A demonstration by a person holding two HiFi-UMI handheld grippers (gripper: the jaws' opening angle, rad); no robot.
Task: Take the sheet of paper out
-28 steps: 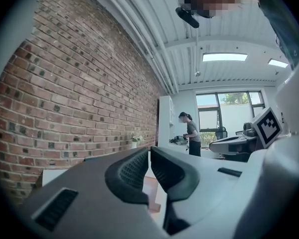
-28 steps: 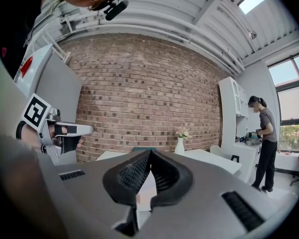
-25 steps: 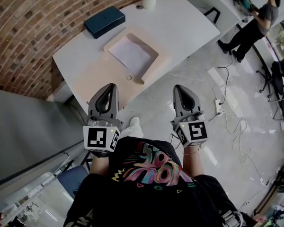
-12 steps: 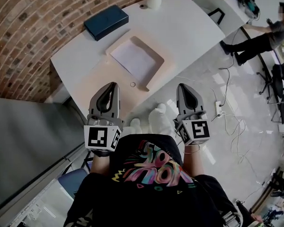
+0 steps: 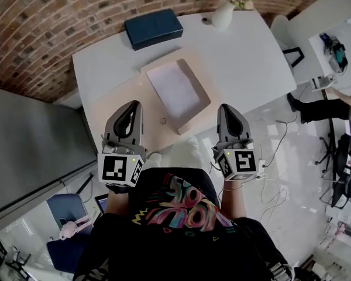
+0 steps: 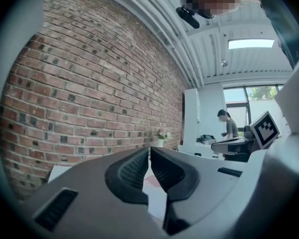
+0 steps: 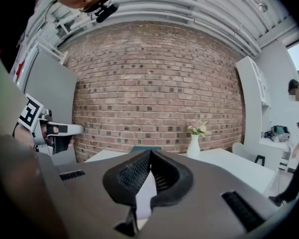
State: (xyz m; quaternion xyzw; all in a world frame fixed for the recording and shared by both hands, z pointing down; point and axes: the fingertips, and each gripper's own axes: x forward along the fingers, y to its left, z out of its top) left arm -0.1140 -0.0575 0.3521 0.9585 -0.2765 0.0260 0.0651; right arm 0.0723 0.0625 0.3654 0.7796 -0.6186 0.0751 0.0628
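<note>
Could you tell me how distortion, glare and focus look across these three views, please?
Head view: fisheye curves the brick wall and white table; the glossy floor shows pale glare. Left gripper view: dark vignette round the edge, ceiling light blown out. Right gripper view: the wall bows outward; the vase looks sharp.

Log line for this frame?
left gripper: shut, empty | right gripper: shut, empty | sheet of paper: flat in tray, untouched
</note>
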